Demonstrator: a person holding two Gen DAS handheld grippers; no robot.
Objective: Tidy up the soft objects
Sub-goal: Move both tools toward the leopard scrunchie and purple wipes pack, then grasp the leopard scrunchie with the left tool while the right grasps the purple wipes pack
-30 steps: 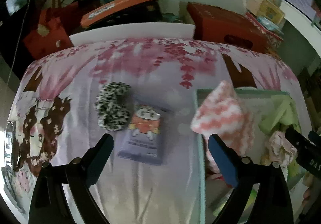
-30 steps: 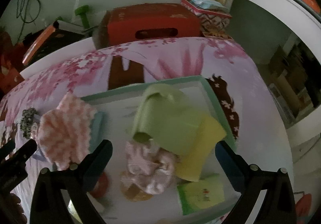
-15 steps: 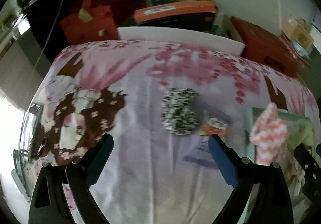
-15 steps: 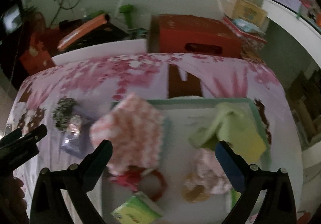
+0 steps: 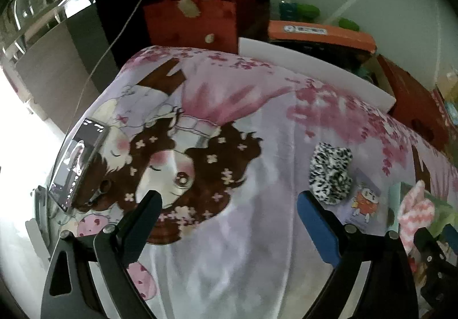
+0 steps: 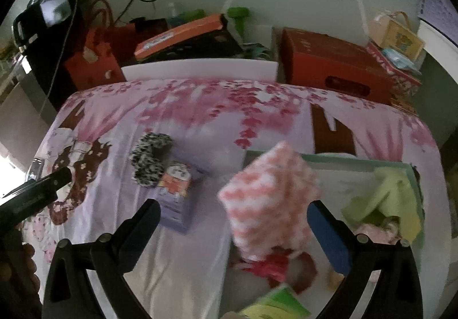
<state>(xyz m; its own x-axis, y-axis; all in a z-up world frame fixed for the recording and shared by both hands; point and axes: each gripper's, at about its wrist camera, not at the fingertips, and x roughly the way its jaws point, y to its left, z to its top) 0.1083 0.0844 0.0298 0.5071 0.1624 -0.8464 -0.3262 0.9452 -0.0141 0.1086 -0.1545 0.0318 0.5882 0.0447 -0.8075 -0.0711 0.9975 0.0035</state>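
Observation:
A black-and-white leopard scrunchie (image 5: 330,173) lies on the printed bedsheet, touching a small purple tissue pack (image 5: 363,201). Both sit to the right of my left gripper (image 5: 229,204), which is open and empty over the cartoon print. In the right wrist view the scrunchie (image 6: 150,158) and tissue pack (image 6: 176,190) lie ahead on the left. A pink-and-white knit cloth (image 6: 269,196) drapes over the left rim of a mint tray (image 6: 329,158), just ahead of my open, empty right gripper (image 6: 233,210). The tray holds a green cloth (image 6: 383,196) and a red scrunchie (image 6: 269,264).
A phone (image 5: 77,158) lies at the bed's left edge. Red bags (image 5: 194,21), an orange box (image 5: 320,33) and a red carton (image 6: 332,64) crowd the far side behind a white board. A green packet (image 6: 274,304) sits at the tray's near end. The left gripper's finger (image 6: 34,196) shows at far left.
Both views have swung left. The left gripper now faces the cartoon print with the scrunchie off to its right. The right gripper has moved from over the tray to its left rim.

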